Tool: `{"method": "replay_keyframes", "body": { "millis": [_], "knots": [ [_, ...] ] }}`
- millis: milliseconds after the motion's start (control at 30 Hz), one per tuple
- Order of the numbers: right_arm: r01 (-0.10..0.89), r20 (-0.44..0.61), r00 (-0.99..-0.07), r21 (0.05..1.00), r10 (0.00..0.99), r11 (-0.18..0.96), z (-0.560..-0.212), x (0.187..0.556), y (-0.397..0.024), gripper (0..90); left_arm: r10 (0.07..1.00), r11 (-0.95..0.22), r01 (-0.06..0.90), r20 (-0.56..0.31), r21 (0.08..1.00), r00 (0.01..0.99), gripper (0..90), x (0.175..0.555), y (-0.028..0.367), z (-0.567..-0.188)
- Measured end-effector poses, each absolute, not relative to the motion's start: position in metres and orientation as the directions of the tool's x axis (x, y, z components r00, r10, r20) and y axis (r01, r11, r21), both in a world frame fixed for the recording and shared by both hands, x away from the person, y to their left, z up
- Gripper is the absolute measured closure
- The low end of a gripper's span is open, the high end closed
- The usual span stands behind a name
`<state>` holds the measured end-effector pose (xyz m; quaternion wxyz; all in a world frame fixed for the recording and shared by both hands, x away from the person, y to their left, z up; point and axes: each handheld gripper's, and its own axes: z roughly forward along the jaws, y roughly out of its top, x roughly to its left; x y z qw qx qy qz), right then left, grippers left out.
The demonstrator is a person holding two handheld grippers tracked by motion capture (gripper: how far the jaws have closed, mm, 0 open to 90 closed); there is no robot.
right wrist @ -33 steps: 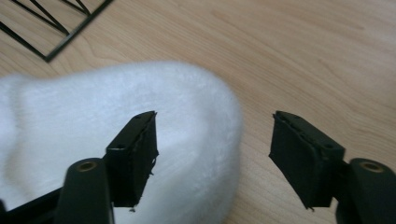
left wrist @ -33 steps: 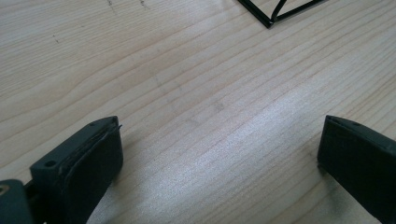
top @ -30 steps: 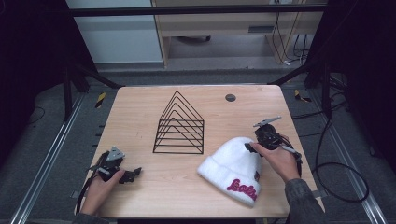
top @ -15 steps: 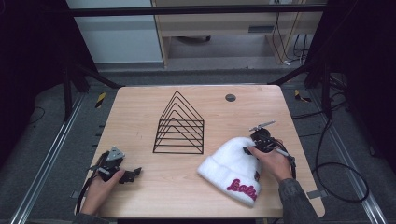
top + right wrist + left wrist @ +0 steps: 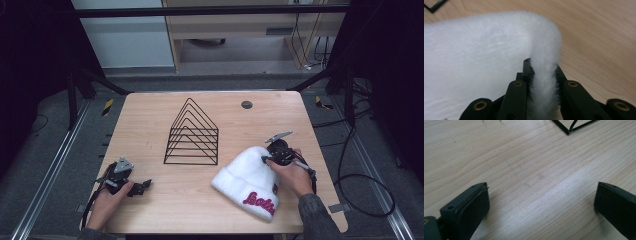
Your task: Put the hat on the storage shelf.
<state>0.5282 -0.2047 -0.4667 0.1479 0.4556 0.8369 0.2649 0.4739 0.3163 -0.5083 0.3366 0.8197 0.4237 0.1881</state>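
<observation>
The right gripper (image 5: 270, 159) has just been closing and now pinches a fold of the white beanie (image 5: 486, 57), which lies on the table just right of the wire rack (image 5: 192, 134). Grip done; the lift remains. The left gripper (image 5: 142, 186), jaws apart, rests left of the rack.

A black wire rack (image 5: 192, 135) of nested triangular frames stood near the middle of a light wooden table (image 5: 165, 200). A small dark disc (image 5: 246, 104) lay beyond it.
</observation>
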Motion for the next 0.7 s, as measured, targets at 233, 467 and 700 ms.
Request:
{"method": "replay_keyframes", "body": {
  "millis": [233,467,700],
  "knots": [
    [0.541,-0.103,-0.589,0.687,0.802,0.485,-0.429,0.498,-0.193,81.0,0.824,-0.409,0.570,0.019,0.713,0.567,0.0,0.474,0.315,-0.508],
    [0.401,-0.149,-0.647,0.768,0.748,0.500,-0.393,0.464,-0.177,81.3,0.813,-0.410,0.503,0.055,0.761,0.579,2.3,0.474,0.308,-0.487],
    [0.299,-0.157,-0.692,0.826,0.704,0.478,-0.364,0.442,-0.169,81.5,0.778,-0.392,0.427,0.046,0.815,0.626,3.4,0.471,0.303,-0.461]
  ]
}}
